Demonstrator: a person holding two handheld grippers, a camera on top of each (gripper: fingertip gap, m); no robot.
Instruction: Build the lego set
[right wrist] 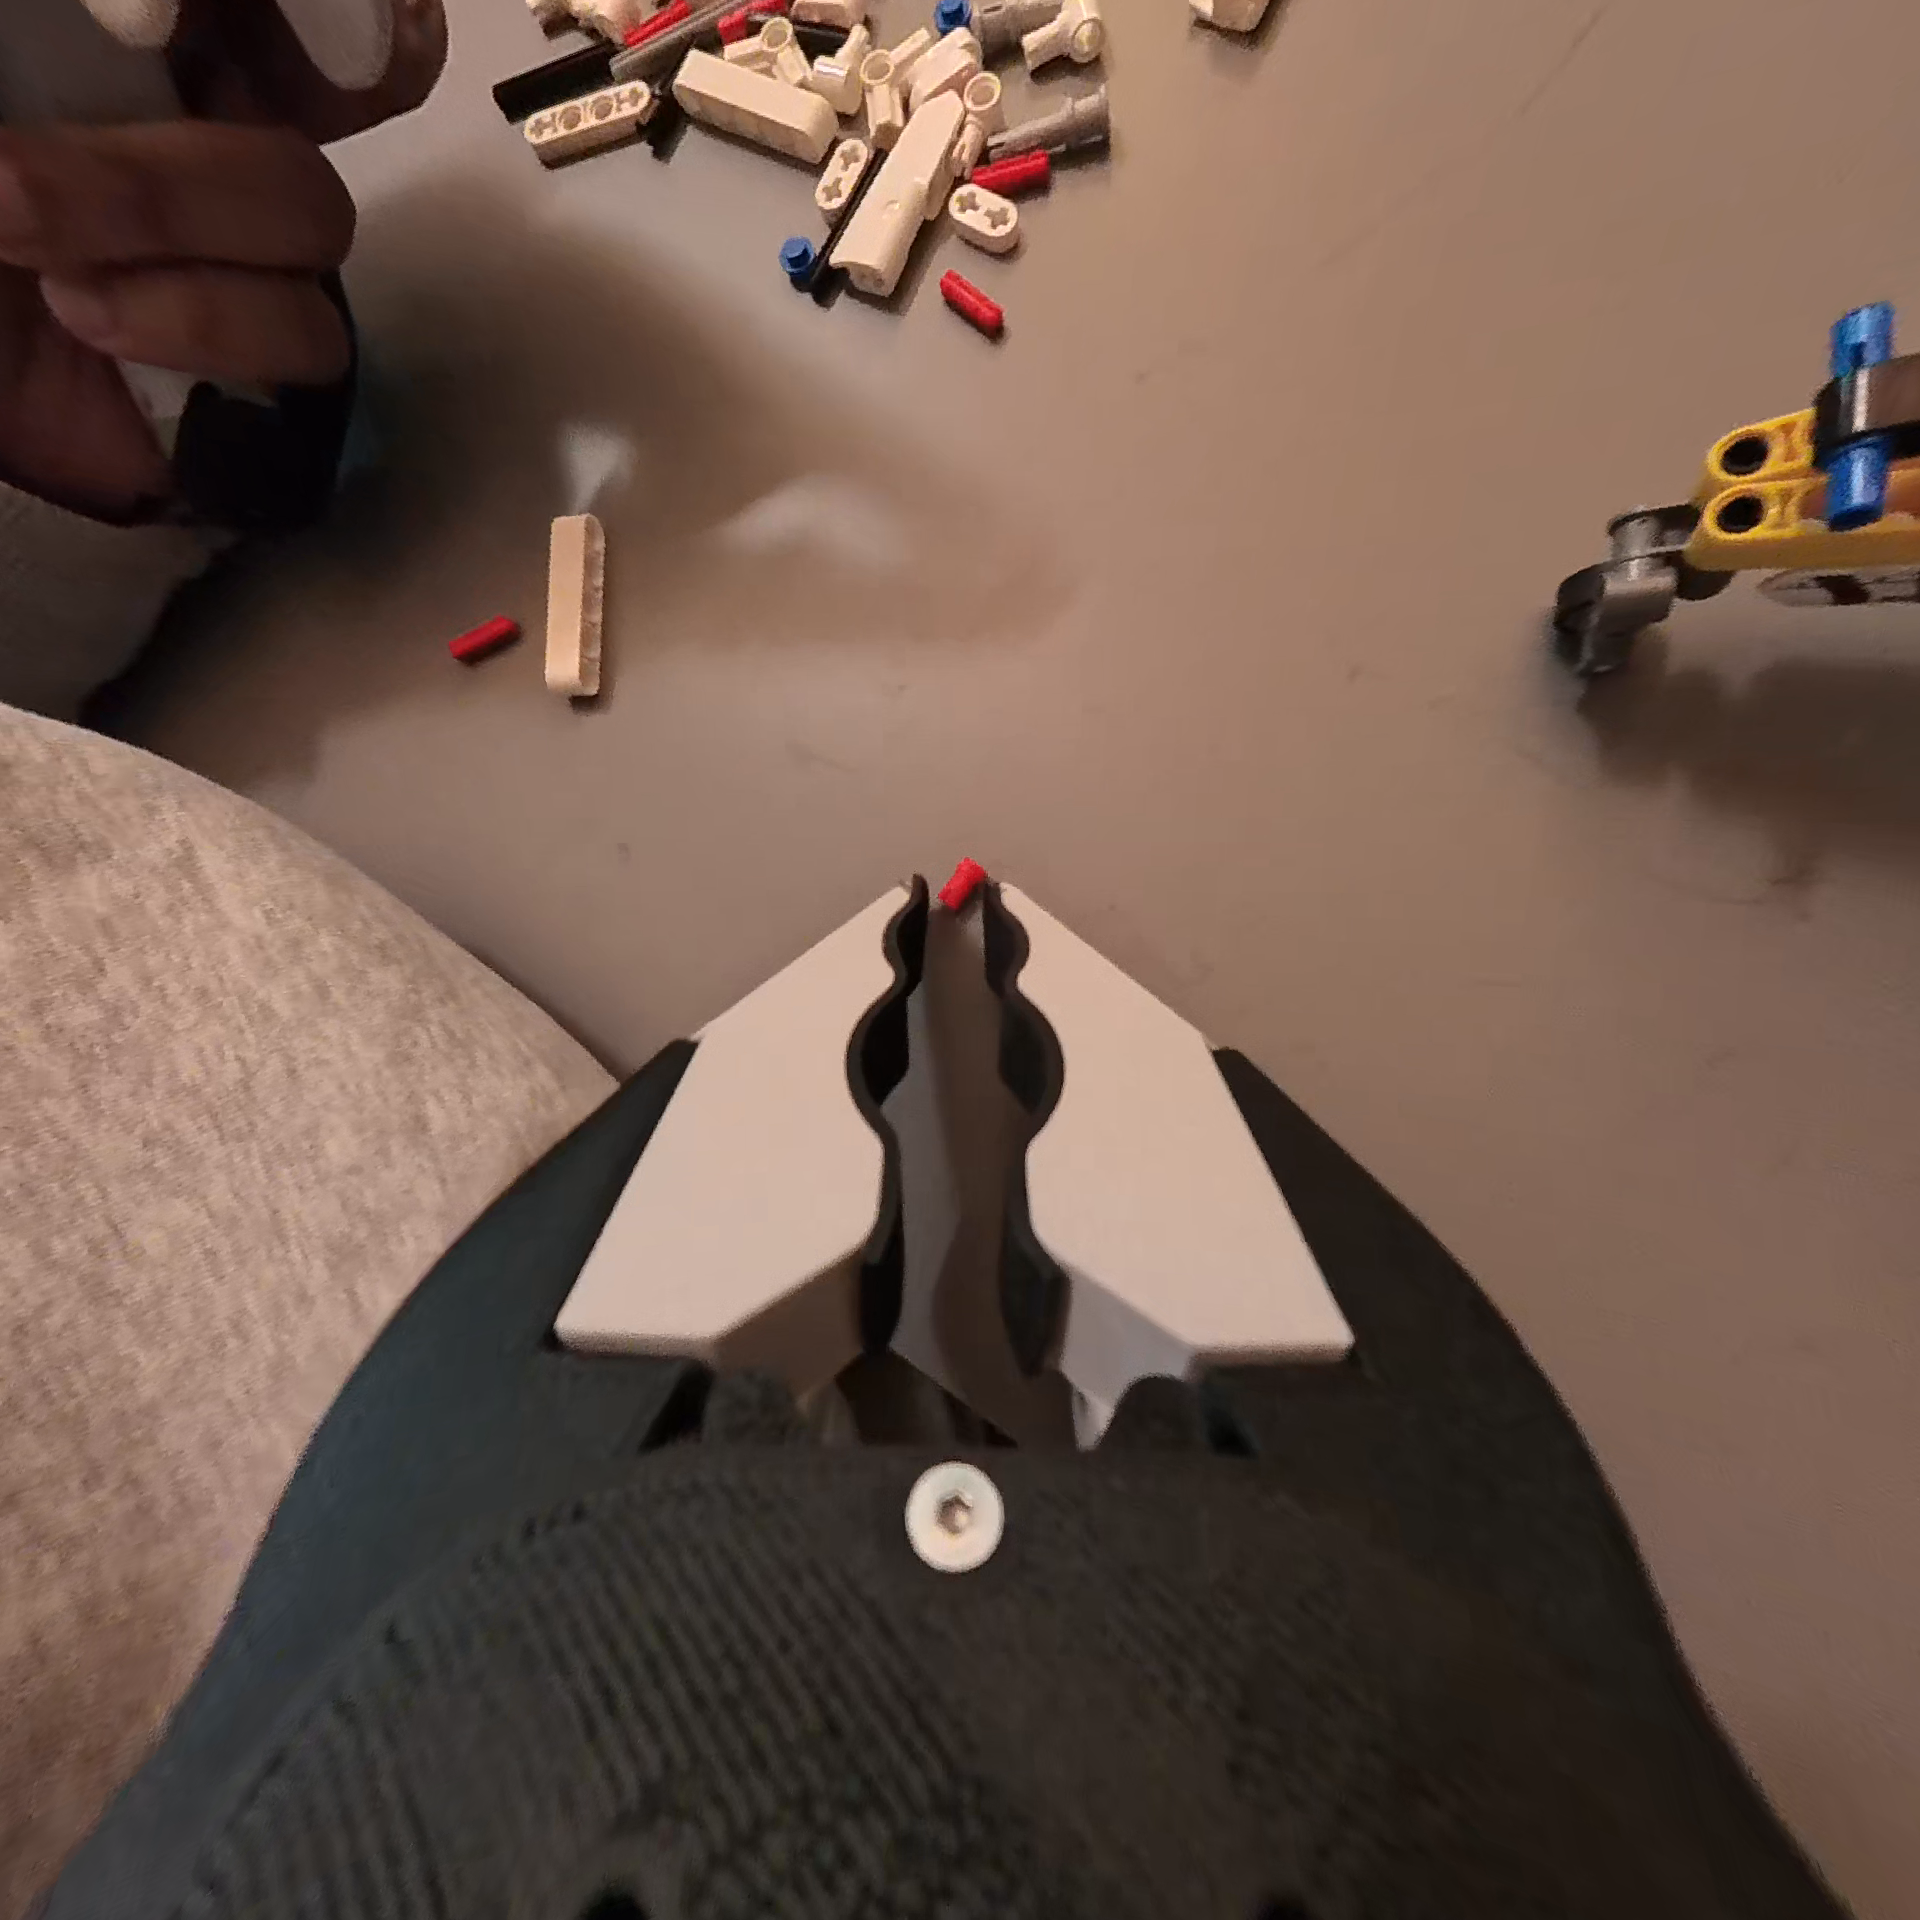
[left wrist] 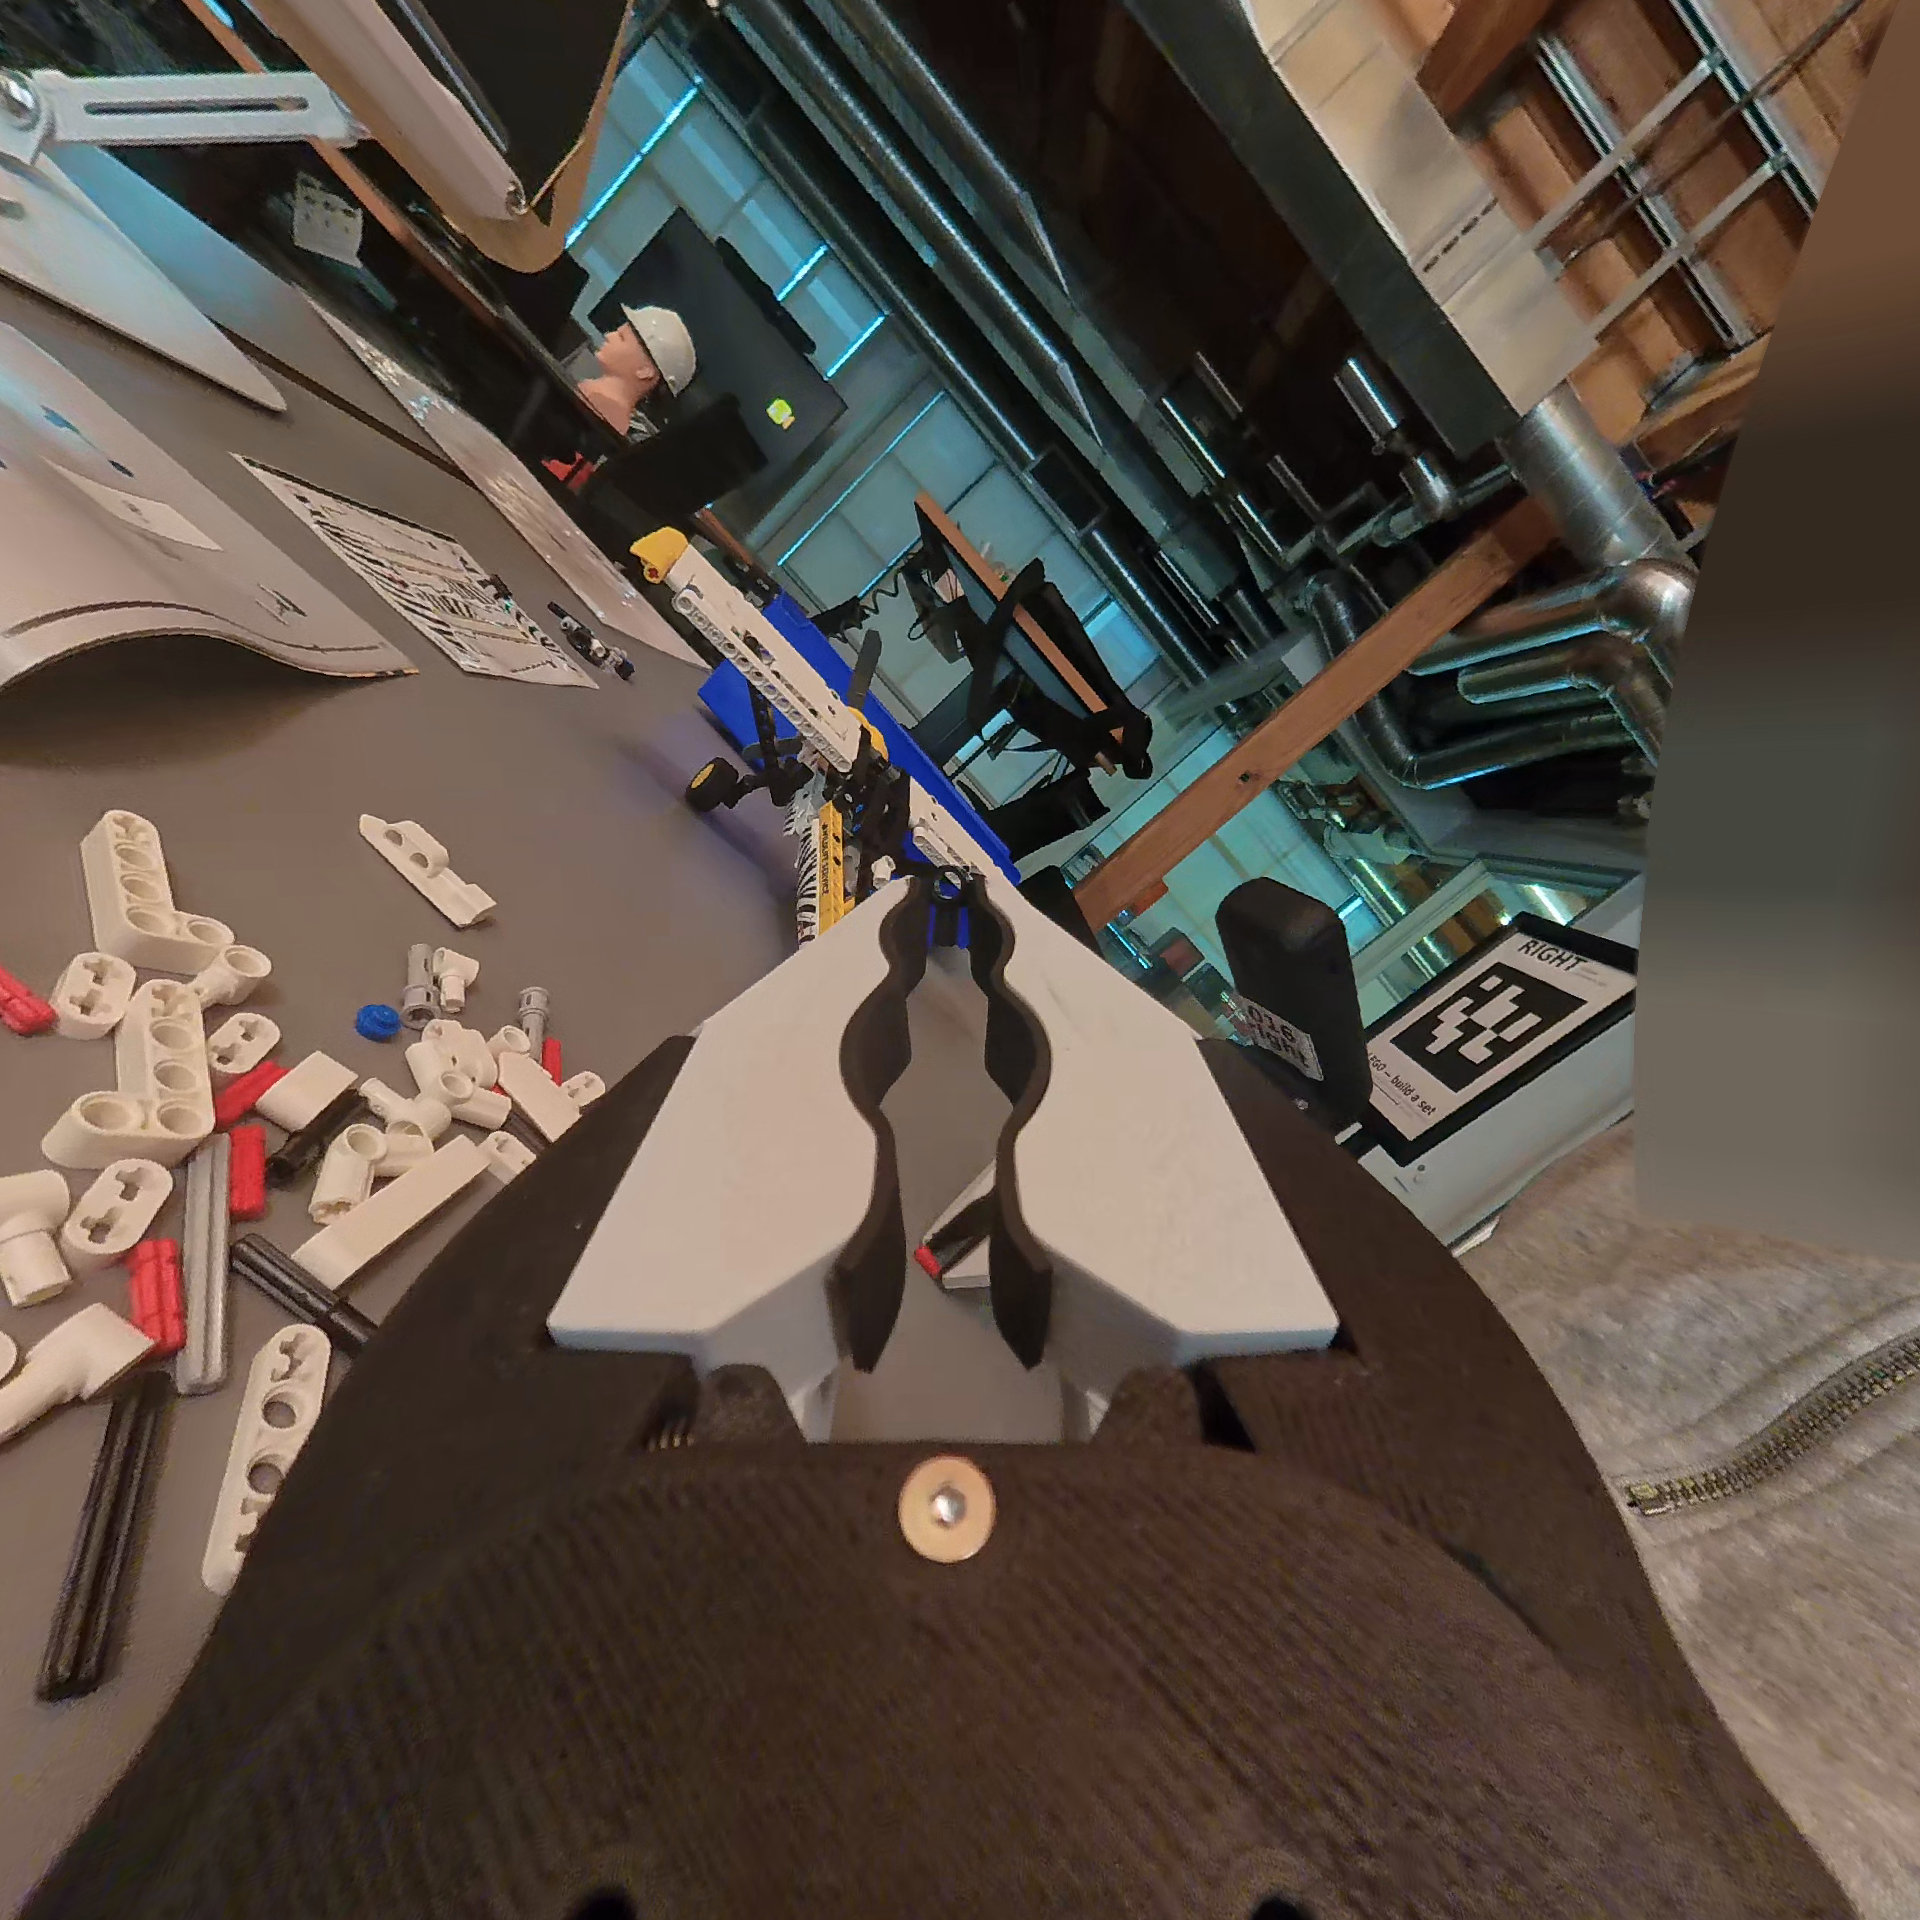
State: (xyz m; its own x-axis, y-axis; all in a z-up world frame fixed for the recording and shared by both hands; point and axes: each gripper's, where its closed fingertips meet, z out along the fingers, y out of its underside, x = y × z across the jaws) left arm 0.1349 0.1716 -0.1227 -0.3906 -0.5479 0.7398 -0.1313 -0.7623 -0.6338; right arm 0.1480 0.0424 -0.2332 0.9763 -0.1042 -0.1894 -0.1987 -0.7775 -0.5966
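Pinching 1 red pin (right wrist: 961,883) at its tips, the right gripper (right wrist: 954,902) hovers over the grey table (right wrist: 1299,831); the half-built model (right wrist: 1766,509) lies toward 2 o'clock. The left gripper (left wrist: 948,896) is nearly closed on the model's blue-black end (left wrist: 945,914). Likely step: pin insertion, needing careful hole alignment. Loose parts (right wrist: 883,125) sit at 12 o'clock.

I see a smooth grey table (right wrist: 1299,727) carrying everything. A loose heap of white, red, grey and black lego pieces (left wrist: 208,1122) lies on it, with a lone white beam (right wrist: 575,603) and a red pin (right wrist: 483,638) set apart nearer me. Printed sheets (left wrist: 416,582) lie flat farther back, and a partly built model (left wrist: 800,748) stands near the table's edge.
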